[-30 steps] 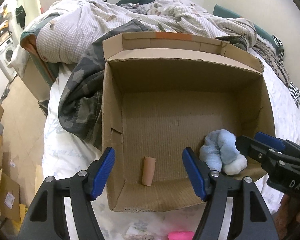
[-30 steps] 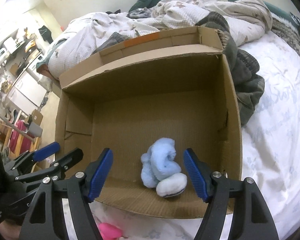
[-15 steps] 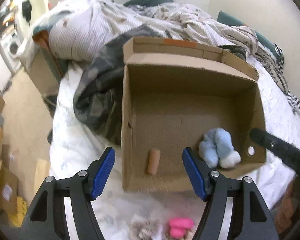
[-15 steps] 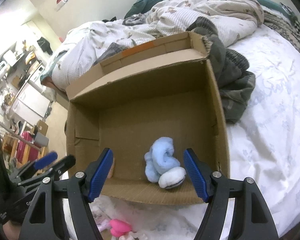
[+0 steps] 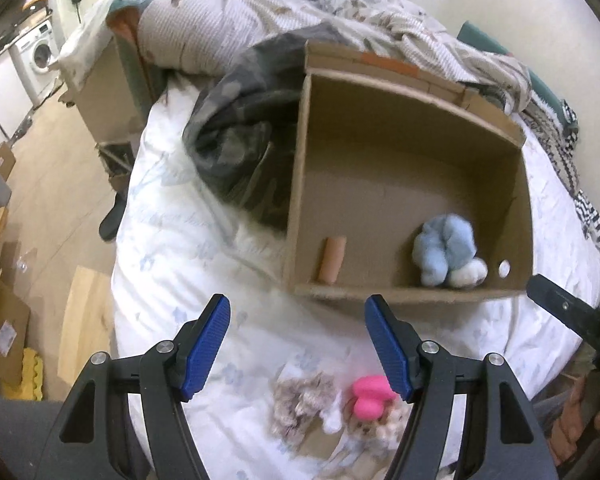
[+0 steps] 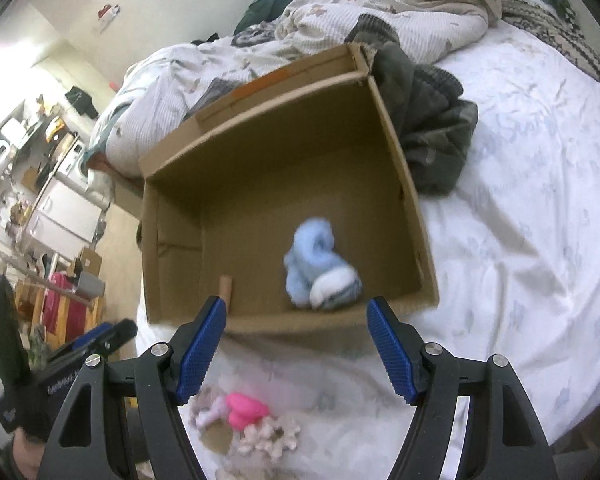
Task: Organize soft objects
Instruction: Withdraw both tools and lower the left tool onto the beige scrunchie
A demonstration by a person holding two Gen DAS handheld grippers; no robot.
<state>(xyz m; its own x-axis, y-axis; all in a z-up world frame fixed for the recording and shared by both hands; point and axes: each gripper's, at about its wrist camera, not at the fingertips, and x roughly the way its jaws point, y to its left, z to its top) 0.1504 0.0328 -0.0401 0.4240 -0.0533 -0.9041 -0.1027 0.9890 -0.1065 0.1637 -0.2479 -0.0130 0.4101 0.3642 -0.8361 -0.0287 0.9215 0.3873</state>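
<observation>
Cardboard box (image 5: 404, 168) now farther off; pink toy (image 5: 370, 398) newly visible below.

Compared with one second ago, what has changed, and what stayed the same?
Both grippers drew back from the cardboard box: the left gripper and right gripper now hang over the bed sheet in front of it, and the pink toy has come into view there. Nothing was gripped or released. Both stay open and empty; the blue plush and cardboard tube lie unmoved inside the box.
</observation>
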